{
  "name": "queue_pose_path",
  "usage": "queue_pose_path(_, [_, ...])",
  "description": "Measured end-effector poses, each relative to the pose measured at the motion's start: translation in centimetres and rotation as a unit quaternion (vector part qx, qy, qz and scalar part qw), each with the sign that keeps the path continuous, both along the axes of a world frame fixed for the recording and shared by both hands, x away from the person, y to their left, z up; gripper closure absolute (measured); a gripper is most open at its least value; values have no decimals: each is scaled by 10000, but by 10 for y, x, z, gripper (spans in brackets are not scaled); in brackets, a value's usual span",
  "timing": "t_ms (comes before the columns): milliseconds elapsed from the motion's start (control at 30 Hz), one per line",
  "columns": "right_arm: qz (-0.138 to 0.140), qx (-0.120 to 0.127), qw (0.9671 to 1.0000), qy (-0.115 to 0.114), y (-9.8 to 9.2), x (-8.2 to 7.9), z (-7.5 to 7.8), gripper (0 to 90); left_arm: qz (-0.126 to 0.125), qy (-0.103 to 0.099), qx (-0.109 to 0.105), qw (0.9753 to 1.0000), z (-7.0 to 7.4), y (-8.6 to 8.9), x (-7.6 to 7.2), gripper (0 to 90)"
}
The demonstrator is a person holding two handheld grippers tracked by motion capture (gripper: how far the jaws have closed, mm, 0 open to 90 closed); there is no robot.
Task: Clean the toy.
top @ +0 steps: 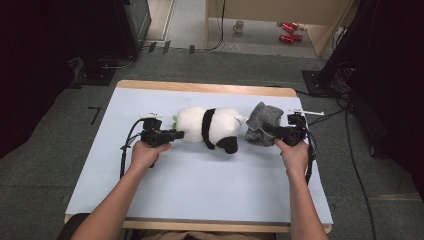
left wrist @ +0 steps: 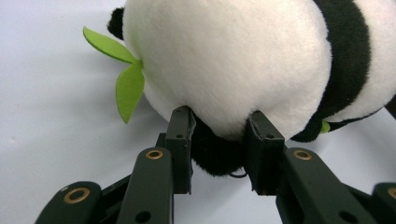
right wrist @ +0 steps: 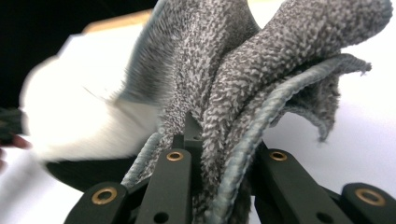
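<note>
Nearest the person, 2 forearms come in from the bottom edge and each hand holds a gripper over the pale blue mat (top: 200, 190) that covers the table. The left gripper (top: 176, 135) has its jaws narrowed on a black part at the end of the panda plush (top: 210, 127), pinning it; the left gripper view shows the white body bulging above that pinch and 2 green leaves (left wrist: 123, 70) beside it. The right gripper (top: 272, 132) is clamped on a bunched fold of the grey towel (top: 262, 122), which stands just beside the other end of the panda, perhaps touching it.

The step in hand looks like bringing towel to toy while the left steadies it. Next, the right should carry the towel across the plush, keeping its grip firm. Beyond the table lies carpeted floor.
</note>
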State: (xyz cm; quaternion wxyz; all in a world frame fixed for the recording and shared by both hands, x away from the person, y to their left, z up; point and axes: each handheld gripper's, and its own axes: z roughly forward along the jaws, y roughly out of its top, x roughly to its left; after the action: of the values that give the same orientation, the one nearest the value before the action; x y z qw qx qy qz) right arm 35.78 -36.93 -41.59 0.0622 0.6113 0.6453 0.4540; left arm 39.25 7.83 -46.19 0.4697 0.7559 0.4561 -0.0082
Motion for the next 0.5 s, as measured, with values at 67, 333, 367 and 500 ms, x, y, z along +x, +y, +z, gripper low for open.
queue_pose_path(67, [36,95,9998,-178,-1,-2,10,801,-34,-36,55,10000,0,-1,-1,668])
queue_pose_path(333, [409,371,9959,-717,18,-6,46,801,-158,-159,273,9994,-1,-4,-8,663])
queue_pose_path(367, [477,436,9950,-759,21,-6,50,801,-166,-179,297,9993,-1,-5,-9,662])
queue_pose_path(500, [813,736,9896,-931,37,-5,60,800,-183,-221,409,9988,-2,-6,-13,656])
